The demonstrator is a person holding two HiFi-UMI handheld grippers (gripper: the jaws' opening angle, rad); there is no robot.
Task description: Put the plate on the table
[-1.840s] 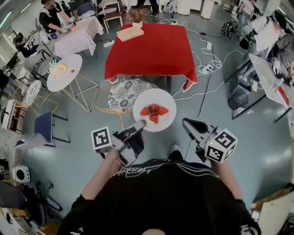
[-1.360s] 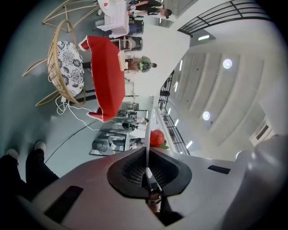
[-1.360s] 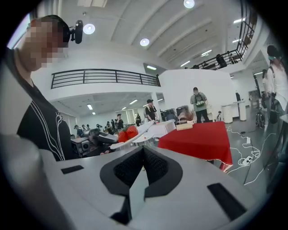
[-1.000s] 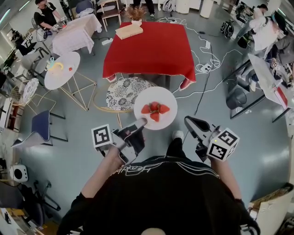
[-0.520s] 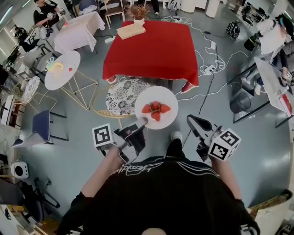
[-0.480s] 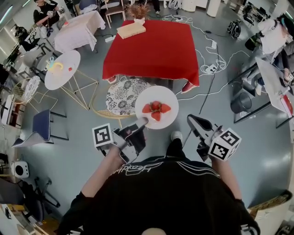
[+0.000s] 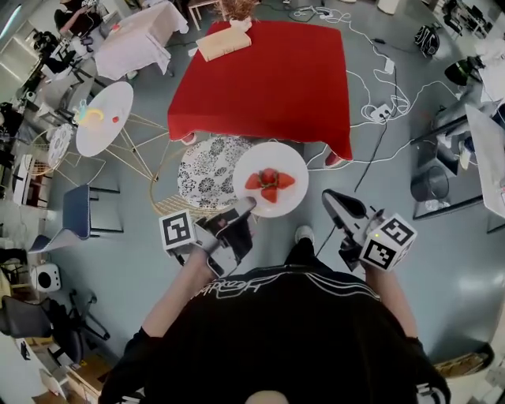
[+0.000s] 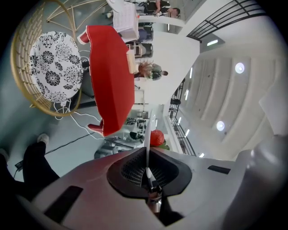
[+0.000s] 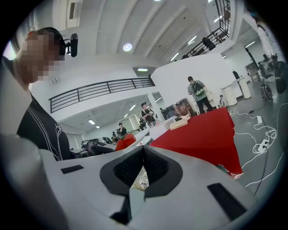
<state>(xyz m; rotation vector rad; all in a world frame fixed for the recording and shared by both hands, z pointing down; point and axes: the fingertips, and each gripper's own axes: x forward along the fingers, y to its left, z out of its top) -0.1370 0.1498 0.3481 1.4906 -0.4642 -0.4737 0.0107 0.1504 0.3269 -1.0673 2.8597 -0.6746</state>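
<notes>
Head camera looks steeply down from above the person, red desk at upper centre; both gripper cameras sit close behind their fingers, facing level towards that same desk.

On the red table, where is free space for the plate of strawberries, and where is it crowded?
Almost the whole red table is bare: near edge, middle and right side. Only its far left corner is taken, by the tan box and the dried plant. The patterned chair stands before the near left edge.
</notes>
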